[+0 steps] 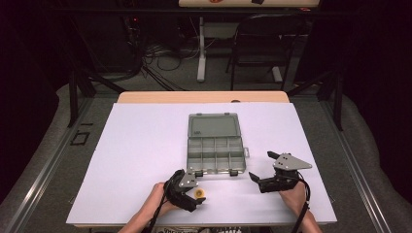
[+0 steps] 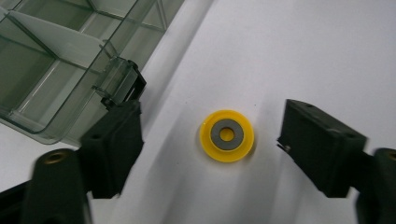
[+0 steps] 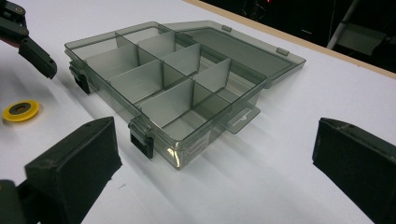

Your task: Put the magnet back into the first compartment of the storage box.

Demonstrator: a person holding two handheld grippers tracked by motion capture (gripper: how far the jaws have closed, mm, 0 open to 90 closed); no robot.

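Note:
A small yellow disc (image 1: 199, 194) with a grey ring at its centre lies flat on the white table near the front edge. In the left gripper view the disc (image 2: 227, 135) sits between the two black jaws of my left gripper (image 2: 211, 125), with a clear gap on each side. In the high view the left gripper (image 1: 196, 190) straddles the disc, open. My right gripper (image 1: 261, 165) rests open to the right of the clear compartment box (image 1: 215, 154), nothing between its jaws. The right gripper view shows the box (image 3: 163, 93), the disc (image 3: 21, 111) and one left jaw.
The box's lid (image 1: 214, 125) lies open flat behind its divided tray, whose compartments look bare. A front latch (image 2: 122, 84) of the box is close beside my left jaw. White table surface (image 1: 136, 145) spreads to the left. A chair (image 1: 265, 39) and cables stand beyond the table.

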